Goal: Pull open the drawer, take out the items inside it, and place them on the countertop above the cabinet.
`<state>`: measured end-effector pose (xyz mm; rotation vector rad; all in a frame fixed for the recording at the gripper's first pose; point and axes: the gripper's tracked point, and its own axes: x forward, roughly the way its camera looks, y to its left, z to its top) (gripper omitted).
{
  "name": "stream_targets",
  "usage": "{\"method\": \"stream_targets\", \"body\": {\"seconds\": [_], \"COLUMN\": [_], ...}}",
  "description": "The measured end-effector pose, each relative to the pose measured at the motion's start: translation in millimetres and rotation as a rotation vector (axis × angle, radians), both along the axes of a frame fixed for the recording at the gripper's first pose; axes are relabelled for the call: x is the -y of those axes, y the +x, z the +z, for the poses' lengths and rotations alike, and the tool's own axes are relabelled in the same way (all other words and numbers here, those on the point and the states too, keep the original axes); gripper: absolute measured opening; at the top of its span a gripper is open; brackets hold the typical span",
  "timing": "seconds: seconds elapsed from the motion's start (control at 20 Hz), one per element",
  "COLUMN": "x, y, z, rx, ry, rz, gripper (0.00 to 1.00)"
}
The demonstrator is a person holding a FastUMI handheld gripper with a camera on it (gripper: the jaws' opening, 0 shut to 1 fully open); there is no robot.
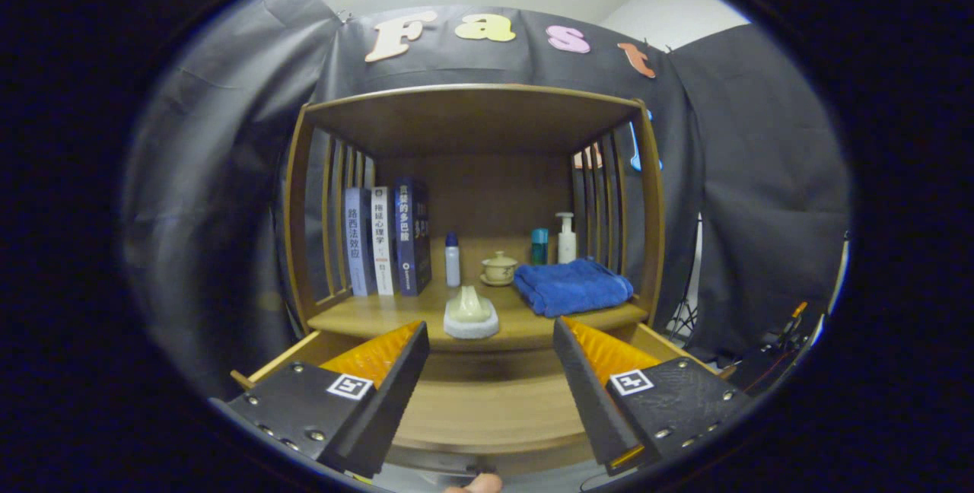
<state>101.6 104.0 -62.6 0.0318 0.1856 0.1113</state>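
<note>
While the gripper (491, 360) hangs over the pulled-out drawer (487, 409), its fingers stand wide apart and grip nothing. What the drawer holds is hard to tell: the fingers cover both ends and the part between shows bare wood. On the countertop (380, 314) just beyond the fingers sits one pale item on a white base (471, 314). Farther back stand three books (384, 240), one small bottle (453, 259), one lidded cup (499, 268), a teal bottle (539, 246), a pump bottle (565, 238), and one folded blue towel (571, 286).
</note>
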Motion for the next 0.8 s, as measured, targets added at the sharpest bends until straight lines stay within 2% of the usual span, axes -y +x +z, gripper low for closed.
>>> {"method": "stream_targets", "body": {"seconds": [0.25, 0.8], "x": [-1, -2], "y": [-31, -60], "z": [-31, -71], "rx": [-0.047, -0.148], "ry": [0.016, -0.044], "rz": [0.026, 0.062], "gripper": [0.97, 0.98]}}
